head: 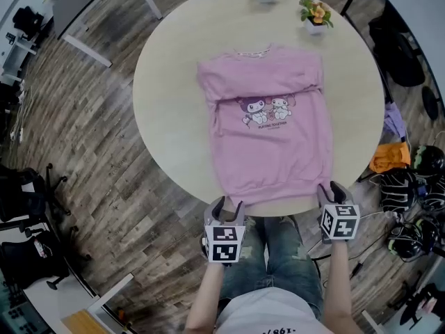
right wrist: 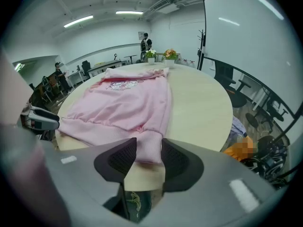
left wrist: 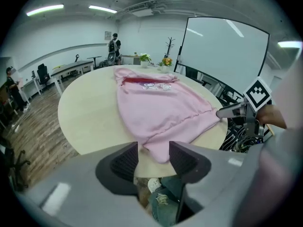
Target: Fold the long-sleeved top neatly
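Plainly the top [head: 268, 138] is a soft, light knit. It lies flat on the round table [head: 167, 82], front up, with its neck away from the person and its hem [head: 274, 192] along the near edge, so the two hem corners sit right at the rim. Nothing about it looks stiff or fragile. I judge it will drape and sag the moment it is lifted, so a one-handed lift would let it bunch and lose its shape. The ribbed hem band is the thickest, firmest part (a double layer, by the look of it) and should give the pads the best bite. The smooth body cloth above it would more likely slip, or come up as the upper layer alone. The sound hold, then, is both hem corners at once, taking front and back layers together.

The left gripper [left wrist: 154, 157] is released, its jaws well apart. The left corner [left wrist: 158, 148] is framed between them, with a gap showing beside the cloth. The right gripper [right wrist: 149, 155] likewise stands unclenched. The right corner [right wrist: 149, 145] fills most of the space between its jaws, yet the band lies flat and uncreased, so I read it as not pinched. Once both bite, the corners should rise level and travel together toward the neck, since an uneven pull would skew so limp a cloth, and the table looks smooth enough for the lower half to slide along
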Demonstrator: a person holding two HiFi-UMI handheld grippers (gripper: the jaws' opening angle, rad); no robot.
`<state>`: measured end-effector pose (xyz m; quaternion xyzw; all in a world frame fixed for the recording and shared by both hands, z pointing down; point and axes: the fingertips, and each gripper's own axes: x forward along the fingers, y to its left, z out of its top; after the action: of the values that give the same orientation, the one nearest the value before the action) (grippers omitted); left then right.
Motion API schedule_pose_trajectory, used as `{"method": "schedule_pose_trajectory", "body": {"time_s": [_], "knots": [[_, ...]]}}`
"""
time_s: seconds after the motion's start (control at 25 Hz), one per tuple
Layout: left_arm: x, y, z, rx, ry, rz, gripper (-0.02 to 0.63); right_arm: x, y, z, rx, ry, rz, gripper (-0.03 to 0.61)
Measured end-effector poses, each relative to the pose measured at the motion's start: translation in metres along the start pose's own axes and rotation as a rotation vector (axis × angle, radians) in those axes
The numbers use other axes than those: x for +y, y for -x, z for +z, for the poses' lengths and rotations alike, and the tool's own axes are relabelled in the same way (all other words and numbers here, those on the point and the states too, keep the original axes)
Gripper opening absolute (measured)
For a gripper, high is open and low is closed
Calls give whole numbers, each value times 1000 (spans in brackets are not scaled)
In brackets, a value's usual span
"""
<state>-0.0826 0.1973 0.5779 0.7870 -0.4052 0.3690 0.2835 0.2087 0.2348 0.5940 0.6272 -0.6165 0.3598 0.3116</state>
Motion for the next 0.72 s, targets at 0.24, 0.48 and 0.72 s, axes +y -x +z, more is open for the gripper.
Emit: {"method": "schedule_pose_trajectory", "body": {"time_s": [0.24, 0.48, 0.72], "knots": [[-2, -7, -14, 47, 23, -15, 172, 0, -2, -10, 18, 0, -2, 196], [-5, -10, -16, 75, 27, -11, 146, 1, -5, -12, 16, -8, 10, 161], [-3, -10, -16, 88, 6, -24, 105, 12, -5, -11, 22, 25, 19, 84]]}}
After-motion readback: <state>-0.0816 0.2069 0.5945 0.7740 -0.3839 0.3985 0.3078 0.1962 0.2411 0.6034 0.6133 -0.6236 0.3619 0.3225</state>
